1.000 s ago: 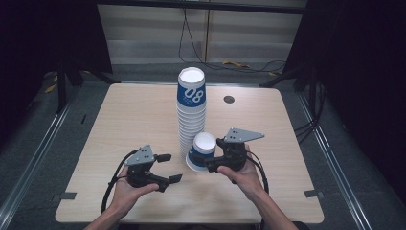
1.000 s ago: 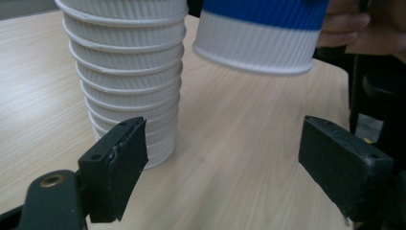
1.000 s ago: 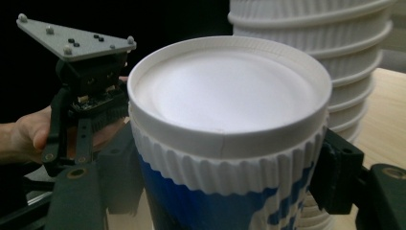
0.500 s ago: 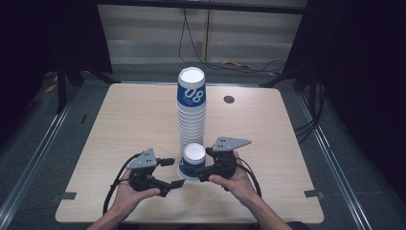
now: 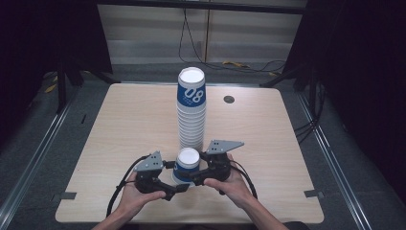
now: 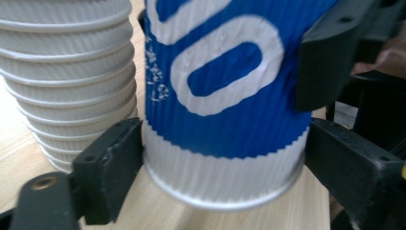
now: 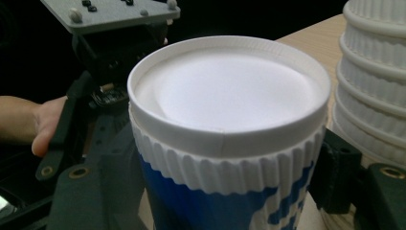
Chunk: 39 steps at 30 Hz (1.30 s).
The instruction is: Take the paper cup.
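Between the jaws: a blue-and-white paper cup [image 5: 187,164], upright on the table [image 5: 287,143] at its near edge.
Right gripper [image 5: 198,178]: jaws just closing, pinching the cup's upper wall.
Left gripper [image 5: 178,188]: jaws hug the cup's base; contact uncertain.
Behind: cup stack [image 5: 191,110], just beside.
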Available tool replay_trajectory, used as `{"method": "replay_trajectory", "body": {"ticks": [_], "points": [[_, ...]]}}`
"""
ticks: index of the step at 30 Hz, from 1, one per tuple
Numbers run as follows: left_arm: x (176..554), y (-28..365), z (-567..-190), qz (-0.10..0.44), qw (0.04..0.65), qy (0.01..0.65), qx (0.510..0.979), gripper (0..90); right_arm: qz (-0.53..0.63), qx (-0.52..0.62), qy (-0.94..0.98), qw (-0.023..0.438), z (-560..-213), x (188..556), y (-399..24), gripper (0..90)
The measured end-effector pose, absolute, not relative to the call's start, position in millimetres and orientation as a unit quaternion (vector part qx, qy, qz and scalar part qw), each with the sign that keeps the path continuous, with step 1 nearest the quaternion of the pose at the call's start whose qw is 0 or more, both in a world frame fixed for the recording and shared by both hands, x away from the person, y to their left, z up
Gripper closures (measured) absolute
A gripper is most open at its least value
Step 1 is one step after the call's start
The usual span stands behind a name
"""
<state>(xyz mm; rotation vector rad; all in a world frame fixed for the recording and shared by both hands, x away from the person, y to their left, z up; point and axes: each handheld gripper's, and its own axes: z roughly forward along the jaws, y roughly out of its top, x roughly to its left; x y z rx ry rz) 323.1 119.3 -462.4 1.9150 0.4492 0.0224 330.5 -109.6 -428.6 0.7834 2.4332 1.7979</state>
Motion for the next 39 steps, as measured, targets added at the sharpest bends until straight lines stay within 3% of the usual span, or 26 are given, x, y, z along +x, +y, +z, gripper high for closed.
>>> {"method": "replay_trajectory", "body": {"ticks": [5,29,39], "points": [[322,117,-463,0.014,0.557,0.194,0.808,10.2,0.573,0.247,0.781,0.008,-429,329,-105,27.7],[320,120,-458,0.028,0.562,0.176,0.808,21.2,0.578,0.263,0.773,-0.012,-430,328,-103,24.3],[323,127,-458,0.026,0.548,0.185,0.815,21.5,0.561,0.280,0.779,-0.010,-426,328,-107,14.2]]}}
